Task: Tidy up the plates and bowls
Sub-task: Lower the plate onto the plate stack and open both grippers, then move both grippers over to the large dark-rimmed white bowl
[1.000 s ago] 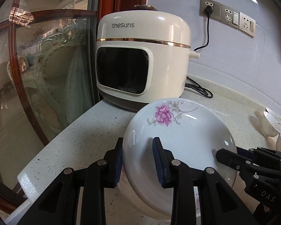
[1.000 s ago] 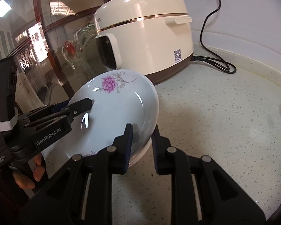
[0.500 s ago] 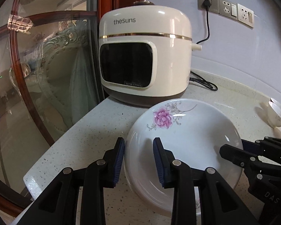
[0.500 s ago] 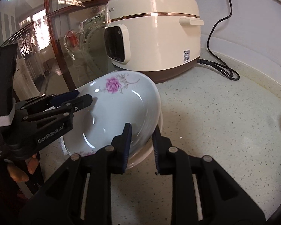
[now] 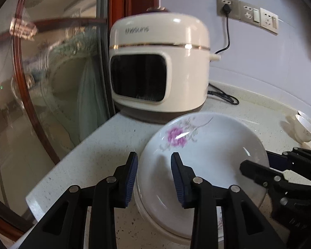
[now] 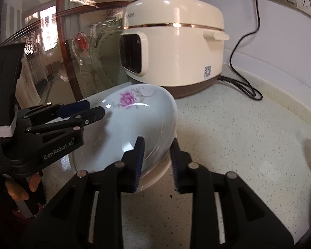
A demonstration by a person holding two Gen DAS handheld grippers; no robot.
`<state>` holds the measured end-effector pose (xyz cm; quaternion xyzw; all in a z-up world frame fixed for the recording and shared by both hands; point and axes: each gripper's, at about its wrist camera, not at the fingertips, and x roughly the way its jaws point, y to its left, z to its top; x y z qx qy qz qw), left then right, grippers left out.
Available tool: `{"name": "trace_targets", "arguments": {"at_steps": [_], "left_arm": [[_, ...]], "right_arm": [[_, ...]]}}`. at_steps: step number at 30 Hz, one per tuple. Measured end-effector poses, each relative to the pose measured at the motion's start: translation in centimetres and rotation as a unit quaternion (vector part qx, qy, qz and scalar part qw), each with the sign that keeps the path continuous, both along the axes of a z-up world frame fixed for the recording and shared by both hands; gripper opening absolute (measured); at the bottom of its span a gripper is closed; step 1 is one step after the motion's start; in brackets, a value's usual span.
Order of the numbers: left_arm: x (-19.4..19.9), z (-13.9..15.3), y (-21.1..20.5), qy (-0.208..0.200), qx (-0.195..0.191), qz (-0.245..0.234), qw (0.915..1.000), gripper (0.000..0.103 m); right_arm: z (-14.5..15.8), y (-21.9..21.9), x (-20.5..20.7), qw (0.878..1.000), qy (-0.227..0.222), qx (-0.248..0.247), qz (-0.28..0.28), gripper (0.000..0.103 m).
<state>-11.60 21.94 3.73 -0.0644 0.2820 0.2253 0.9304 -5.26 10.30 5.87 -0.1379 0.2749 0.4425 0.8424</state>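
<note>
Floral plate (image 5: 205, 157) rests on a second plate (image 5: 165, 224) on the bench (image 5: 93, 155), in front of the rice cooker (image 5: 159, 62). I straddle opposite rims with my left gripper (image 5: 154, 178) and right gripper (image 6: 155, 161), so the plate comes down level and centred. Both grippers look parted: gaps beside the pads, rim not pinched. Small cups (image 5: 304, 126) wait at the far right.
</note>
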Motion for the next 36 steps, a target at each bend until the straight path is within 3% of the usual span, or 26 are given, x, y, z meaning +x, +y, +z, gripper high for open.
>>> {"name": "trace_targets", "arguments": {"at_steps": [1, 4, 5, 8, 11, 16, 23, 25, 27, 29, 33, 36], "left_arm": [[0.0, 0.1, -0.2, -0.001, 0.005, -0.001, 1.0000, 0.041], [-0.1, 0.1, -0.3, -0.004, 0.004, 0.008, 1.0000, 0.075], [-0.3, 0.2, -0.2, -0.009, 0.006, 0.015, 0.9998, 0.083], [-0.5, 0.5, -0.2, -0.018, 0.011, 0.020, 0.9996, 0.085], [-0.2, 0.3, 0.0, -0.013, 0.010, 0.016, 0.9997, 0.085], [-0.5, 0.3, -0.5, -0.021, 0.000, 0.006, 0.9998, 0.085], [-1.7, 1.3, -2.7, -0.045, -0.031, -0.049, 0.9973, 0.087], [-1.8, 1.3, -4.0, -0.046, -0.039, -0.075, 0.9954, 0.087], [-1.7, 1.3, -6.0, -0.039, -0.041, -0.115, 0.9917, 0.088], [-1.3, 1.1, -8.1, -0.022, -0.044, -0.163, 0.9855, 0.088], [-0.1, 1.0, -11.3, 0.006, -0.066, -0.237, 0.9692, 0.088], [1.6, 1.3, -13.4, 0.014, -0.096, -0.275, 0.9566, 0.088]], "right_arm": [[0.0, 0.0, -0.2, 1.000, -0.004, -0.001, 0.000, 0.036], [0.2, 0.1, -0.2, 0.999, -0.032, -0.012, -0.017, 0.044], [0.6, -0.4, -0.3, 0.998, -0.053, -0.003, -0.033, 0.051], [2.0, -2.2, 0.2, 0.995, -0.064, 0.048, -0.062, 0.073], [2.9, -3.6, 0.8, 0.991, -0.057, 0.086, -0.080, 0.073], [2.8, -4.0, 2.0, 0.989, -0.061, 0.078, -0.107, 0.077], [2.8, -5.7, 3.2, 0.975, -0.126, 0.068, -0.168, 0.079], [3.3, -6.9, 3.1, 0.963, -0.169, 0.069, -0.197, 0.079], [3.9, -8.1, 2.9, 0.951, -0.197, 0.077, -0.225, 0.082], [4.8, -10.3, 3.1, 0.940, -0.197, 0.101, -0.261, 0.089], [6.2, -15.8, 4.4, 0.933, -0.136, 0.126, -0.307, 0.090], [6.1, -21.5, 4.8, 0.922, -0.118, 0.119, -0.349, 0.090]]}}
